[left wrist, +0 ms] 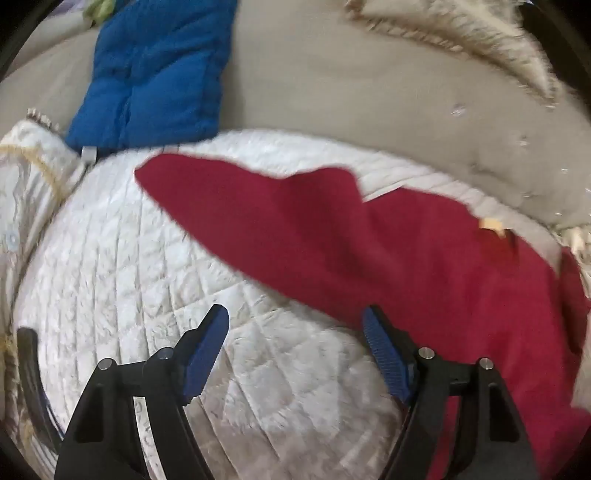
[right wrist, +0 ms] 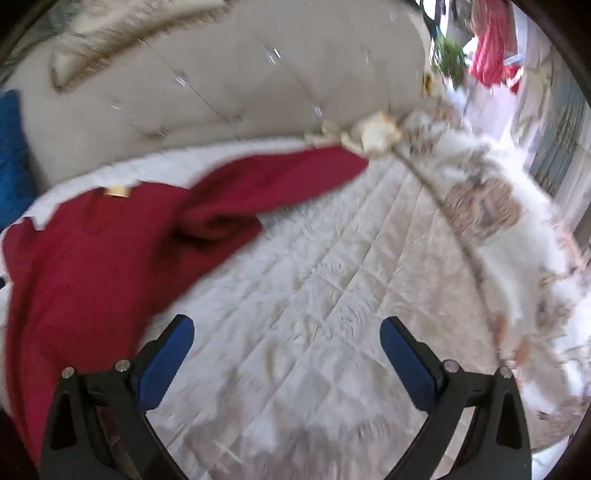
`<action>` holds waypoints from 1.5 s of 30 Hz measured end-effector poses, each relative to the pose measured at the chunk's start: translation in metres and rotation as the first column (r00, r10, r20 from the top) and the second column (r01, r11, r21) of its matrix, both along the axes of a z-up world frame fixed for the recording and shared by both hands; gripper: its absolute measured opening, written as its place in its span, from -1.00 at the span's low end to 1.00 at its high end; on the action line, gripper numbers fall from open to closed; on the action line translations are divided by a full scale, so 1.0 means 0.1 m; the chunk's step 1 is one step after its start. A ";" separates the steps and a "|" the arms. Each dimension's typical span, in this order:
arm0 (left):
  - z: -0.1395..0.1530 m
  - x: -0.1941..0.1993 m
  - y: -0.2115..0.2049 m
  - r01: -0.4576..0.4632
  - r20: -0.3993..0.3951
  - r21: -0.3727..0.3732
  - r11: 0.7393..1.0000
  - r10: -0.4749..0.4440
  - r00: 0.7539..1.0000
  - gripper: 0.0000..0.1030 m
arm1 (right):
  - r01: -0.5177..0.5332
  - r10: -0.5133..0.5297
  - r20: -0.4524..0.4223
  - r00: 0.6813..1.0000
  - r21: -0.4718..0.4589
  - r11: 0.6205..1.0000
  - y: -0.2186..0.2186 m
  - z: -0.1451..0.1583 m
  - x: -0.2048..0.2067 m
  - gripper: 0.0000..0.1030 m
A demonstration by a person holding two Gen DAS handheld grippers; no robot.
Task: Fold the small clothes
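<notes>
A dark red long-sleeved shirt [left wrist: 424, 258] lies spread on a white quilted cover [left wrist: 147, 258], one sleeve stretched out to the left. My left gripper [left wrist: 295, 321] hangs open above the cover, its right finger beside the shirt's lower edge, nothing between the blue pads. In the right wrist view the same shirt [right wrist: 92, 258] fills the left side, its collar label up and its other sleeve reaching right. My right gripper [right wrist: 286, 328] stands wide open over the bare quilted cover [right wrist: 332, 295], to the right of the shirt's body and holding nothing.
A beige sofa back [left wrist: 351, 96] rises behind the cover, with a fringed cushion [left wrist: 461, 33] and a blue padded garment [left wrist: 159, 74] on it. A patterned fringed throw [right wrist: 498, 221] drapes over the right end. Red cloth [right wrist: 491, 44] hangs in the far background.
</notes>
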State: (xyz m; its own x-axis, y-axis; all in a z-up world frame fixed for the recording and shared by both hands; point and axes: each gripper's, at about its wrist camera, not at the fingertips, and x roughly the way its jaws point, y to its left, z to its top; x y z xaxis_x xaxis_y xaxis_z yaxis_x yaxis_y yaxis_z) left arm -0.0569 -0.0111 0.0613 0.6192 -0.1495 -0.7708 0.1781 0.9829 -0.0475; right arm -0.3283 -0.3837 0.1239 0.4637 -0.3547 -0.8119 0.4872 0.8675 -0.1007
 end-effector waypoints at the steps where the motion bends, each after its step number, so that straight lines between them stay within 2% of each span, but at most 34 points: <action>1: 0.05 -0.06 -0.03 0.015 0.018 0.004 1.000 -0.015 1.000 0.09 | -0.021 0.021 -0.004 1.000 0.009 1.000 0.08 0.12 -0.02 0.99; 3: 0.13 -0.19 -0.10 0.054 0.039 0.006 0.999 -0.054 0.998 0.09 | -0.074 0.073 0.007 0.997 0.045 0.996 0.28 0.40 -0.05 0.99; 5: 0.19 -0.28 -0.17 0.091 0.046 -0.009 0.996 -0.091 0.995 0.09 | -0.156 0.151 0.060 0.987 0.097 0.983 0.54 0.70 -0.09 0.99; 8: 0.23 -0.35 -0.20 0.104 0.063 -0.019 0.994 -0.103 0.993 0.09 | -0.289 0.269 0.143 0.953 0.149 0.946 0.90 1.17 -0.11 0.99; 12: 0.28 -0.40 -0.17 0.106 0.060 -0.036 0.994 -0.103 0.993 0.09 | -0.385 0.353 0.214 0.911 0.136 0.913 1.30 1.56 -0.11 1.00; 14: 0.30 -0.38 -0.13 0.100 0.051 -0.058 0.993 -0.098 0.994 0.09 | -0.418 0.376 0.243 0.894 0.154 0.895 1.42 1.64 -0.09 1.00; 18: 0.32 -0.35 -0.13 0.083 0.050 -0.072 0.994 -0.080 0.996 0.09 | -0.449 0.395 0.263 0.880 0.192 0.873 1.64 1.61 0.03 1.00; 21: 0.34 -0.34 -0.13 0.078 0.057 -0.064 0.995 -0.074 0.996 0.09 | -0.421 0.367 0.233 0.901 0.256 0.870 1.64 1.35 0.18 1.00; 23: 0.34 -0.33 -0.12 0.079 0.053 -0.065 0.995 -0.075 0.996 0.09 | -0.405 0.336 0.237 0.912 0.381 0.831 1.68 1.17 0.31 1.00; 25: 0.32 -0.30 -0.11 0.076 0.043 -0.068 0.995 -0.073 0.996 0.09 | -0.409 0.315 0.272 0.909 0.451 0.793 1.70 1.09 0.43 1.00; 27: 0.31 -0.27 -0.11 0.070 0.028 -0.072 0.995 -0.068 0.997 0.09 | -0.411 0.307 0.290 0.906 0.431 0.803 1.81 1.04 0.52 1.00; 30: 0.30 -0.24 -0.11 0.068 0.017 -0.076 0.995 -0.067 0.998 0.09 | -0.383 0.303 0.284 0.910 0.294 0.876 1.91 1.05 0.62 1.00; 32: 0.31 -0.22 -0.11 0.068 0.018 -0.076 0.995 -0.067 0.998 0.09 | -0.366 0.304 0.271 0.914 0.222 0.904 1.94 1.01 0.68 1.00; 35: 0.30 -0.20 -0.14 0.070 0.021 -0.061 0.996 -0.069 0.997 0.09 | -0.346 0.305 0.239 0.922 0.156 0.925 1.91 0.98 0.82 1.00; 40: 0.30 -0.19 -0.20 0.082 0.021 -0.053 0.995 -0.081 0.997 0.09 | -0.298 0.286 0.185 0.940 0.040 0.954 1.84 0.70 1.04 1.00; 45: 0.32 -0.19 -0.27 0.099 0.041 -0.035 0.995 -0.097 0.994 0.09 | -0.259 0.248 0.165 0.954 0.044 0.965 1.71 0.40 1.16 1.00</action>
